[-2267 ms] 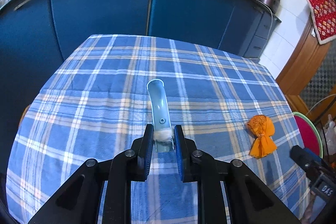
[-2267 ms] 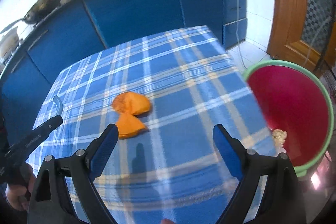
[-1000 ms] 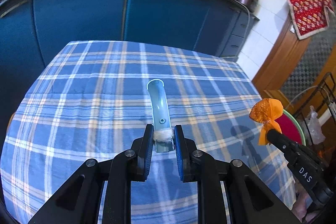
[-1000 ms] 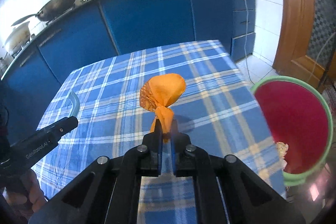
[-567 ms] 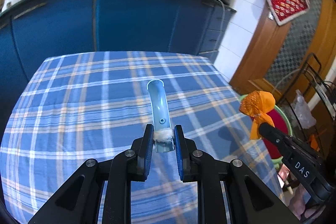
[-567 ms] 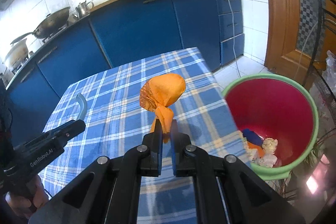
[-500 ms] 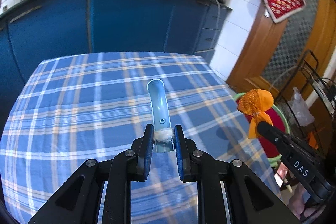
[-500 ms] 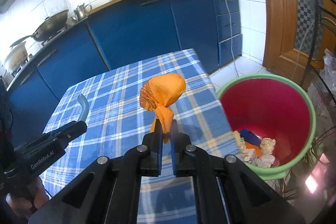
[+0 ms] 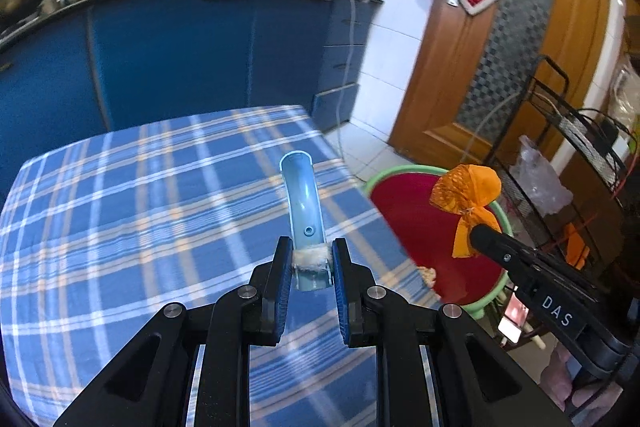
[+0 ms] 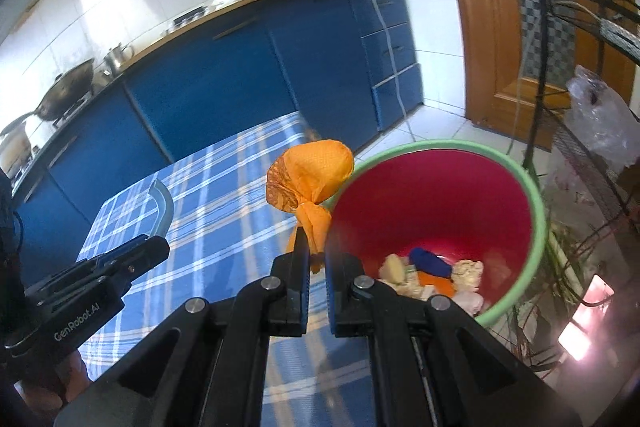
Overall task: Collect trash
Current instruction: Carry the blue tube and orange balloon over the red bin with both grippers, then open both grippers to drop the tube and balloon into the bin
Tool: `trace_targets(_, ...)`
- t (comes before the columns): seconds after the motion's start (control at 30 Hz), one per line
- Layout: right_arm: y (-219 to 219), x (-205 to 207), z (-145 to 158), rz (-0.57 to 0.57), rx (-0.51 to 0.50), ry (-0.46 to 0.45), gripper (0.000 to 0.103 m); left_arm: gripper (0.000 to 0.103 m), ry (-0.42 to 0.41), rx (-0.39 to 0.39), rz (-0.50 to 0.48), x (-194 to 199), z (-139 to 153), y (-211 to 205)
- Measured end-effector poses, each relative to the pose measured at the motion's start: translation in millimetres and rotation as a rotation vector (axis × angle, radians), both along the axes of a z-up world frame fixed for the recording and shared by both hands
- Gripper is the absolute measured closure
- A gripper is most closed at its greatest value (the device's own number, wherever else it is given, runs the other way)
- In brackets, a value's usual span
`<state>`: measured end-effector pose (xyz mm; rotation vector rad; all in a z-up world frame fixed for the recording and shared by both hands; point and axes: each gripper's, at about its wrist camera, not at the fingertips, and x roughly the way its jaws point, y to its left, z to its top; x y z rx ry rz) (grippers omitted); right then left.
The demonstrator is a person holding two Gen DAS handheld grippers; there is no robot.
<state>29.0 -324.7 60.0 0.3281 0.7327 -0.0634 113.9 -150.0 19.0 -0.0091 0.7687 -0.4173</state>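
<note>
The jaws of the right gripper (image 10: 316, 259) are pinching the tail of an orange bag (image 10: 310, 177), holding it in the air at the near rim of the red bin (image 10: 536, 211), just past the desk's (image 10: 224, 195) right edge. The left gripper's (image 9: 311, 265) jaws are clamping a pale blue curved piece (image 9: 302, 203), possibly a plastic handle, above the desk.

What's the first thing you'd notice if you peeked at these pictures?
The bright orange bundle, pinched by its tail in the right gripper beside the rim of the red bin, which already holds scraps. Next, the curved pale blue piece clamped in the left gripper above the blue checked tablecloth.
</note>
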Motion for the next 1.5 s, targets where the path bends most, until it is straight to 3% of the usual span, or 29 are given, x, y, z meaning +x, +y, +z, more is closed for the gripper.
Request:
trace_targets(0.43,-63,-1,-26,-0.122,0.021,0.055,0.095,0.083,-0.012,0.028,-0.131,4,-7,-68)
trace_targets(0.67,-94,5,-46,-0.178,0.028,0.104,0.093,0.083,0.004,0.044,-0.151,12,-18,-87)
trace_targets(0.93,-111,8,-66,-0.192,0.061,0.138,0.086,0.083,0.026,0.069,-0.173,21,-30,-108)
trace_targets(1.07,-117,7,-67,-0.208,0.073,0.132,0.074,0.083,0.035,0.079,-0.185,24,-36,-118)
trace_targets(1.27,-124,0,-63,-0.231,0.091,0.111,0.074,0.082,0.033,0.085,-0.229,24,-41,-133)
trace_targets(1.33,-126,-3,-61,-0.236,0.092,0.103,0.074,0.077,0.032,0.089,-0.238,23,-42,-136)
trace_targets(1.4,-127,-5,-59,-0.241,0.093,0.096,0.071,0.052,0.032,0.094,-0.233,23,-42,-138)
trace_targets(1.5,-129,-9,-55,-0.246,0.094,0.087,0.071,0.048,0.015,0.096,-0.218,22,-40,-137)
